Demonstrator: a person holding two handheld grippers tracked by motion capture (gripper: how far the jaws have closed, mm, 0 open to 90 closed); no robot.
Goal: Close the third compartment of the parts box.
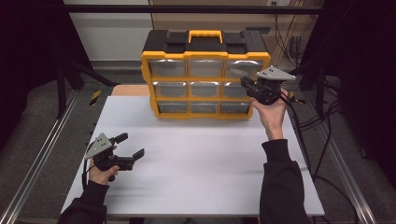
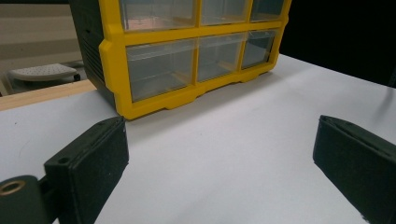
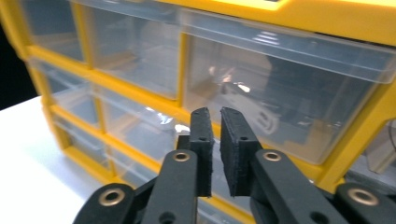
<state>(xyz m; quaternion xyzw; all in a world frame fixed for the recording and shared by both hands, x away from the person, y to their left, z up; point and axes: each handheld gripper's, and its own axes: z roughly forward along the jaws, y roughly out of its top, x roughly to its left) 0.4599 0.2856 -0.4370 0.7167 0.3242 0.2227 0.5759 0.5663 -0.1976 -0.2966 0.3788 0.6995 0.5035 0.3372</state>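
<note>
Drawer cabinet [image 1: 205, 74] stands at the worktop's [image 1: 196, 158] twelve o'clock; our right tool [image 3: 214, 122], jaws nearly together on nothing, faces its right drawers. High view adds our left tool [image 1: 131, 145], jaws apart, at eight o'clock.

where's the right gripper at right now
In the high view the right gripper is at the right end of the yellow drawer cabinet, jaws nearly together just before the right-hand drawers, nothing between them.
</note>
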